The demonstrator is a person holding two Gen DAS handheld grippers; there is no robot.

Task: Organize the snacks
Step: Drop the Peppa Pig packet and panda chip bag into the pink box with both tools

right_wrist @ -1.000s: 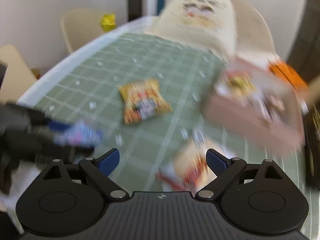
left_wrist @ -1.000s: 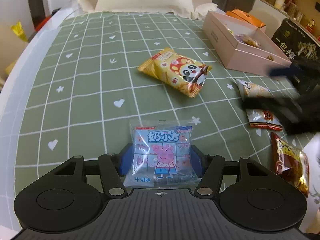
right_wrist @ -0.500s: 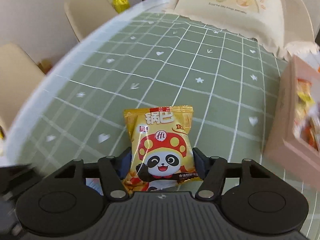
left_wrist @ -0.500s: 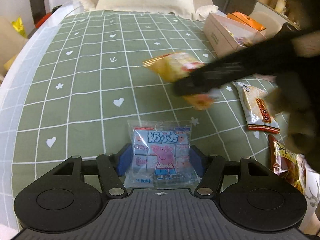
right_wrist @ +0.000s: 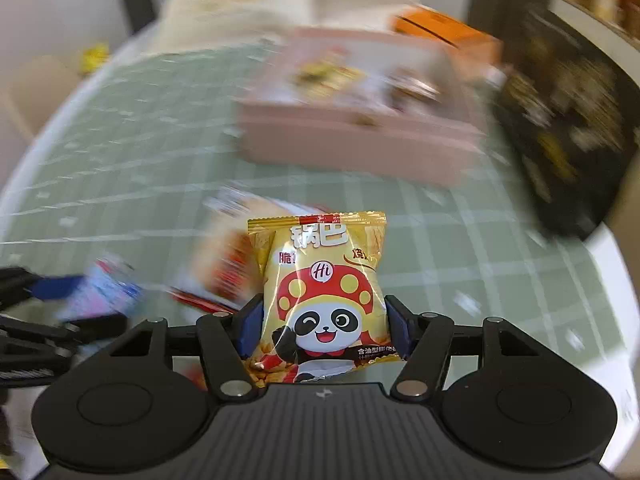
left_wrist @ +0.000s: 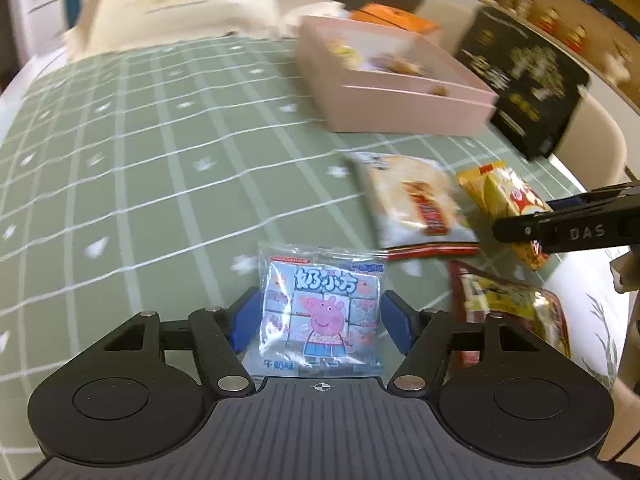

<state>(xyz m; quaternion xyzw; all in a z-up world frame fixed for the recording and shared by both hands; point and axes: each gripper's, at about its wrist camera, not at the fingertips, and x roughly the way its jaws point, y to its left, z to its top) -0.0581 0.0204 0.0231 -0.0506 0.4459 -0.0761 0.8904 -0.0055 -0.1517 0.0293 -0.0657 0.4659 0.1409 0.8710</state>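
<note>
My left gripper [left_wrist: 322,322] is shut on a blue Peppa Pig snack packet [left_wrist: 322,312] and holds it above the green checked tablecloth [left_wrist: 160,168]. My right gripper [right_wrist: 324,330] is shut on a yellow panda snack bag [right_wrist: 324,292]; the bag also shows at the right of the left wrist view [left_wrist: 504,200], held by the black right gripper [left_wrist: 568,228]. The pink box [left_wrist: 400,92] with snacks inside stands ahead, and is blurred in the right wrist view [right_wrist: 360,136]. The left gripper with its blue packet [right_wrist: 100,292] shows at the left of the right wrist view.
A white and red snack packet [left_wrist: 416,204] and a red and yellow packet [left_wrist: 508,308] lie on the cloth to the right. A black bag [left_wrist: 524,76] and an orange box [left_wrist: 396,20] stand behind the pink box. A cream cushion [left_wrist: 188,4] lies at the far end.
My right gripper has lifted the panda bag off the cloth and carried it to the right, toward the pink box. My left gripper has swung right, still holding the Peppa Pig packet.
</note>
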